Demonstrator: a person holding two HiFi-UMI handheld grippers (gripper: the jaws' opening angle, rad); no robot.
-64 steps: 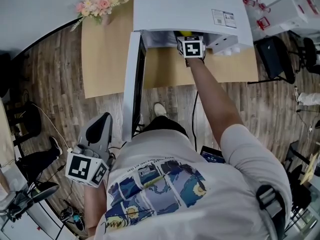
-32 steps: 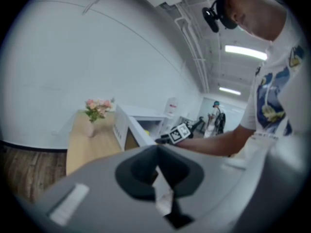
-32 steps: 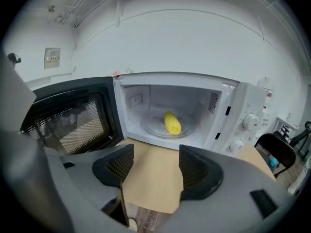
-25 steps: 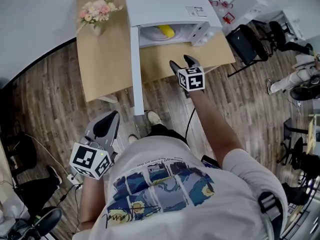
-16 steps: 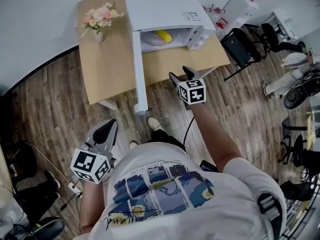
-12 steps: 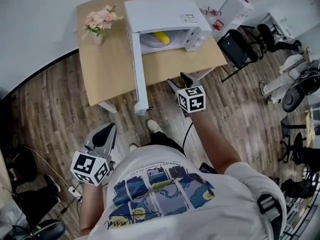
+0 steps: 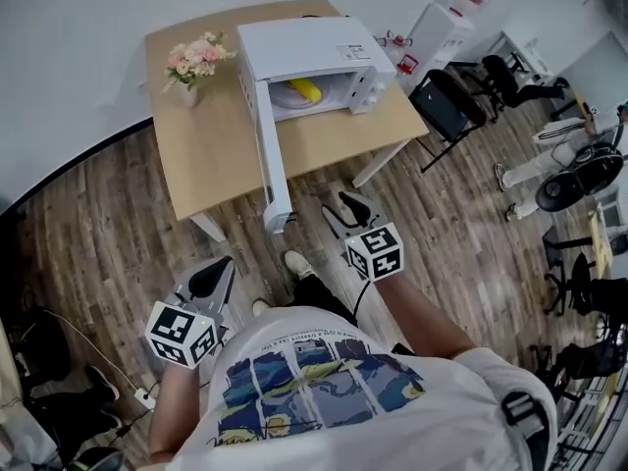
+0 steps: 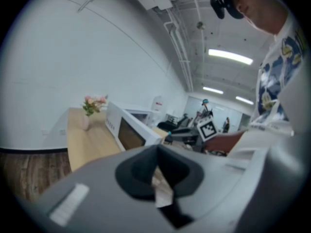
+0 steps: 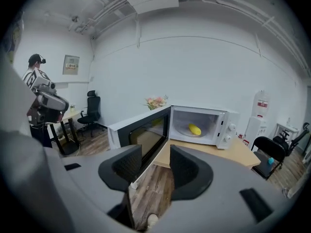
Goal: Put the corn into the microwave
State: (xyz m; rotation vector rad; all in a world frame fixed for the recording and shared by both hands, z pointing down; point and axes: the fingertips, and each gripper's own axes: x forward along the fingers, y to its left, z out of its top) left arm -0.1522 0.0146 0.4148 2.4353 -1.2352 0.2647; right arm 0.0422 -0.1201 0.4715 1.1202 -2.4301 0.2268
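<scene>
The yellow corn [image 7: 306, 89] lies on the plate inside the white microwave [image 7: 304, 47], whose door [image 7: 268, 155] stands wide open toward me. The right gripper view shows the corn [image 9: 194, 129] deep in the cavity, far ahead. My right gripper [image 7: 340, 207] hangs over the wooden floor, well short of the table; its jaws are closing, with a gap and nothing between them [image 9: 155, 161]. Low at my left side, my left gripper [image 7: 216, 271] is shut and holds nothing [image 8: 156, 152].
A vase of pink flowers [image 7: 193, 59] stands on the wooden table [image 7: 211, 150] left of the microwave. A black office chair [image 7: 444, 106] and white boxes [image 7: 446, 13] stand to the right. Another person [image 9: 38, 98] stands by a desk at the far left.
My right gripper has come out of the microwave and back over the floor toward my body. I have stepped away from the table. The corn has stayed inside.
</scene>
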